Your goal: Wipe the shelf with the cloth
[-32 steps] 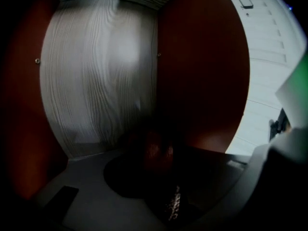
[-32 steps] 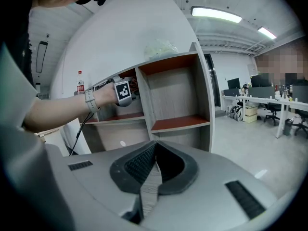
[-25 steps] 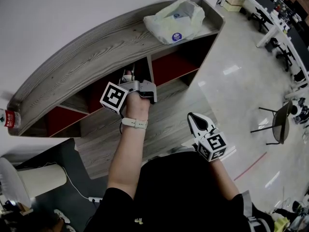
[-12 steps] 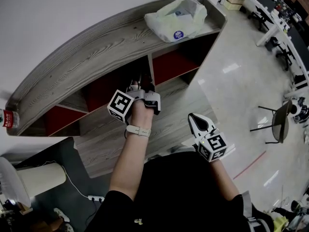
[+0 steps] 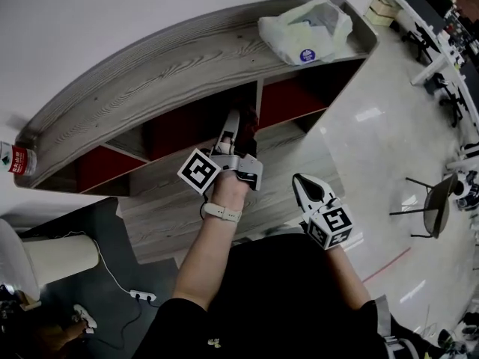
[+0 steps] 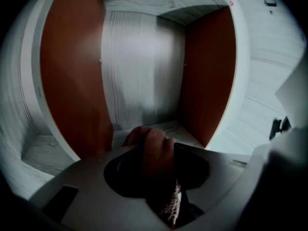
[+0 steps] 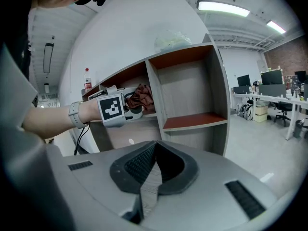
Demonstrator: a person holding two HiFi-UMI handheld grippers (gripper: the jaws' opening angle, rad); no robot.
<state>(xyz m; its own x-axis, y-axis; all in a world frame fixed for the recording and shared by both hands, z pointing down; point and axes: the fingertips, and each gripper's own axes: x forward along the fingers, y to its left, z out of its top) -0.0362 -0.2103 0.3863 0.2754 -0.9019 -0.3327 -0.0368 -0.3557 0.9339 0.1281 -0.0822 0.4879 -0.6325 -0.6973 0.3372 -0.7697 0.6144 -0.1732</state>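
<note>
The grey wood shelf (image 5: 172,66) has red-lined compartments. My left gripper (image 5: 233,129) is at the mouth of a middle compartment, beside the upright divider, shut on a dark red cloth (image 6: 155,150). The left gripper view looks into the compartment (image 6: 139,76), with red side panels and a grey back. The right gripper view shows the left gripper (image 7: 137,102) holding the bunched cloth (image 7: 142,95) at the shelf's upper level. My right gripper (image 5: 302,183) hangs in front of the shelf above the floor, shut with nothing in it; its pads (image 7: 139,165) meet.
A white plastic bag (image 5: 307,30) lies on the shelf top at the right end. A bottle (image 5: 15,159) stands at its left end. A white round stand (image 5: 45,260) and a power strip (image 5: 138,295) are at the lower left, a chair (image 5: 434,200) at the right.
My left gripper has drawn back a little toward me and shifted right along the shelf front, with the cloth still in it. The right gripper has barely moved.
</note>
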